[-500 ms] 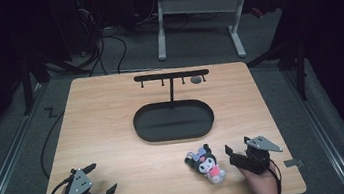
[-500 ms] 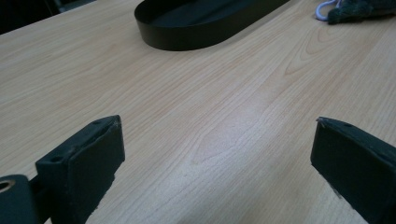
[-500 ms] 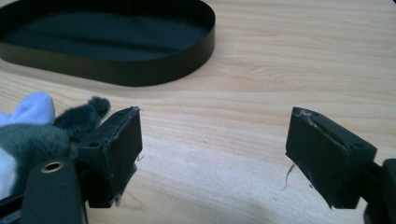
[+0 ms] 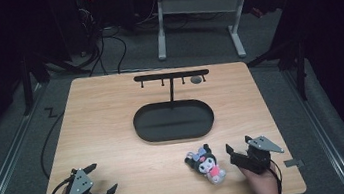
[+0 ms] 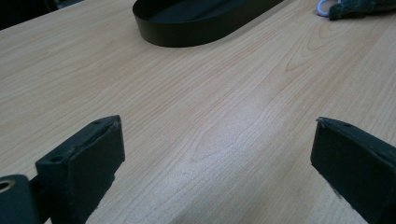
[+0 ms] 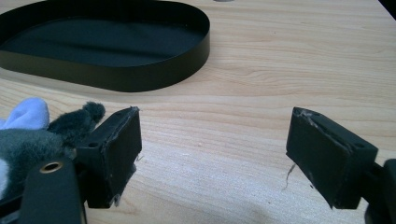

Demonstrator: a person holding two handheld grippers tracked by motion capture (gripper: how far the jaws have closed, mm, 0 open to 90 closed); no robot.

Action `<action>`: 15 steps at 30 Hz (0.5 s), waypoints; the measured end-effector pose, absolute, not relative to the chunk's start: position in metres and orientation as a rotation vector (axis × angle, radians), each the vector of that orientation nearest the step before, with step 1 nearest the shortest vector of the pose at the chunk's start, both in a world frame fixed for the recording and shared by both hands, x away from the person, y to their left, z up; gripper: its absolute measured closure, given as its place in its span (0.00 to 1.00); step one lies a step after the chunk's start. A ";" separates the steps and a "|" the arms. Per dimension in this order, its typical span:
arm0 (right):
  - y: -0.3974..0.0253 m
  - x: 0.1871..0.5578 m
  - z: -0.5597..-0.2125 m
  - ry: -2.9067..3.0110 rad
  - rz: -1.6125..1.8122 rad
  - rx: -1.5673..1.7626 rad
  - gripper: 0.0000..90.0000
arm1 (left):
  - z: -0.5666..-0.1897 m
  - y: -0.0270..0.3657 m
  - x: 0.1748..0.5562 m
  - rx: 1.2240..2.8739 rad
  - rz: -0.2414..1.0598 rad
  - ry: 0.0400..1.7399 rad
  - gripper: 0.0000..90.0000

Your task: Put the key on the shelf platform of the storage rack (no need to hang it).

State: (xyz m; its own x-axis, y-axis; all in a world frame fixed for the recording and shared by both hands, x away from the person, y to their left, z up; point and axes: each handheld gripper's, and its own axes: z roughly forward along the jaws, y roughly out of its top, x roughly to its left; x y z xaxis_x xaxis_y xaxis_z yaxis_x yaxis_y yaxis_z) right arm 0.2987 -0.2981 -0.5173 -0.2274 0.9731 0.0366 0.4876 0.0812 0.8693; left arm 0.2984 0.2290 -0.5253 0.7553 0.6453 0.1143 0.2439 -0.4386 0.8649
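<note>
Pale wooden table under dark surroundings. Right gripper resting near the front right corner, jaws spread wide, nothing between them; plush toy lying just to its left, close enough for a short sideways reach. Left gripper parked at the near left, jaws also apart, probably waiting. Farther off, centred: black oval tray with hook stand, likely the toy's destination.

Dark room, light falls mostly on the wooden table. Grey carpet floor around it, black cables trailing across. Behind the table, a desk with white legs. Metal rails run along both sides.
</note>
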 end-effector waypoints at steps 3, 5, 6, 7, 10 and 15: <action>-0.299 0.298 -0.517 1.776 1.072 1.443 0.20 | -0.526 0.229 0.299 2.020 0.543 0.669 0.04; -0.299 0.298 -0.517 1.777 1.067 1.454 0.20 | -0.526 0.228 0.299 2.019 0.543 0.669 0.04; -0.300 0.299 -0.516 1.790 1.057 1.474 0.21 | -0.526 0.229 0.299 2.020 0.542 0.669 0.04; -0.300 0.299 -0.516 1.790 1.057 1.474 0.21 | -0.526 0.229 0.299 2.020 0.542 0.669 0.04; -0.300 0.300 -0.515 1.798 1.037 1.475 0.22 | -0.525 0.229 0.299 2.018 0.541 0.669 0.04; -0.301 0.300 -0.512 1.840 0.996 1.489 0.24 | -0.526 0.228 0.299 2.019 0.542 0.666 0.04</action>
State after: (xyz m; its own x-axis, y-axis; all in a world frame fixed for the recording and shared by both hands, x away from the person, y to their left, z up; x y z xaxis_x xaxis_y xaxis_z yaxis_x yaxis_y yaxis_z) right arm 0.3001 -0.3006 -0.5119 -0.2215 0.9749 0.0247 0.5540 0.1049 0.8259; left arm 0.2992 0.2282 -0.5256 0.7575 0.6429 0.1131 0.2420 -0.4375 0.8661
